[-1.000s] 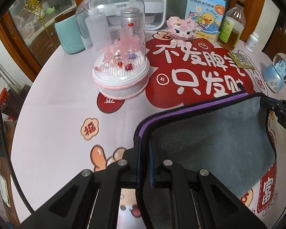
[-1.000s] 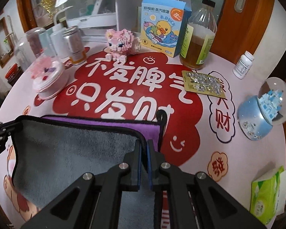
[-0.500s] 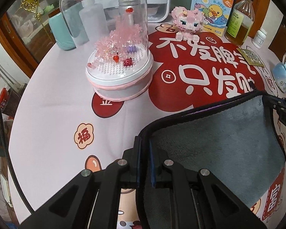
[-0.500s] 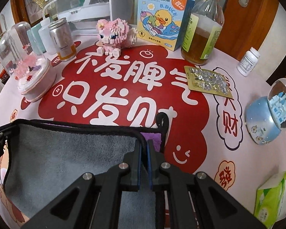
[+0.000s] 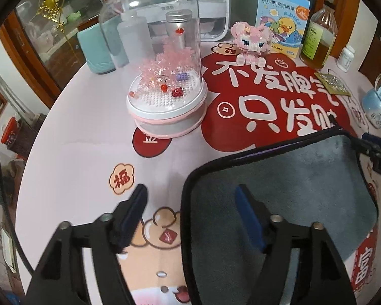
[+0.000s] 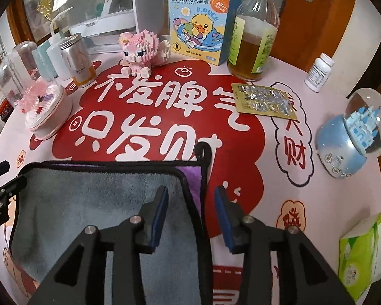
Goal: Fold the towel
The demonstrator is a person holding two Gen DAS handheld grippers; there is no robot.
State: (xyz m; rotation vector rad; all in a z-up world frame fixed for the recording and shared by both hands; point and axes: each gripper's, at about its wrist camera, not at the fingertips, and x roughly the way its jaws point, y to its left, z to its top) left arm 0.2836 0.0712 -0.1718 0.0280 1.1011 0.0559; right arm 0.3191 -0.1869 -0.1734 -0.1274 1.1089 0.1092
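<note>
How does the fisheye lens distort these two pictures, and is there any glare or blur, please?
Left wrist view: table edge bows strongly, corners are vignetted black, and highlights sit on the glass dome. Right wrist view: same barrel bending; glare on the snow globe; the towel looks slightly soft.

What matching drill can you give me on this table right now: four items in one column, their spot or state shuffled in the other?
Column one:
1. towel
2. left gripper
3. blister pack
4. tissue pack

Column two:
A. flat on the tablecloth in front of the oil bottle
B. folded over, grey face up, purple strip showing at one corner
C. at the near right edge of the table
D. open, one finger on each side of the towel's edge

Pairs: 1-B, 2-D, 3-A, 4-C
</note>
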